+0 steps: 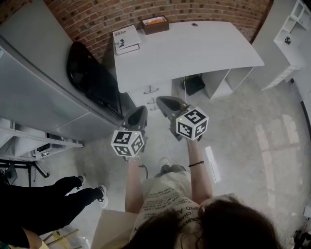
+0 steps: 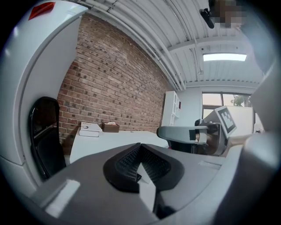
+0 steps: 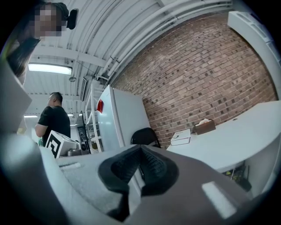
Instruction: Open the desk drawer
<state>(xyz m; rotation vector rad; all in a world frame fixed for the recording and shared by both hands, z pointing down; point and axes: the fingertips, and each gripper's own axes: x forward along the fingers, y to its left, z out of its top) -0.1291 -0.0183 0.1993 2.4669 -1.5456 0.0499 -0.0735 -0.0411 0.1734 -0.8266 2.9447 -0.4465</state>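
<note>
The left gripper is hovering, clenched and empty, at 7 o'clock from the shut desk drawer under the white desk, and the right gripper, equally clenched and empty, is hovering at its 5 o'clock.

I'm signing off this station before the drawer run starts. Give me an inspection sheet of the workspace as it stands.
Surface: curved white desk top, mostly bare.
Job's things: white desk drawer under the top's left end, shut; its metal handle untouched.
Clutter: white book and brown tissue box at the desk's back edge.
Grippers: left gripper and right gripper both shut, empty, held short of the drawer.
Cables: a thin cord seems to hang under the desk; unclear.
Surroundings: black chair beside the desk, red brick wall, bystander in black clothes at left.
</note>
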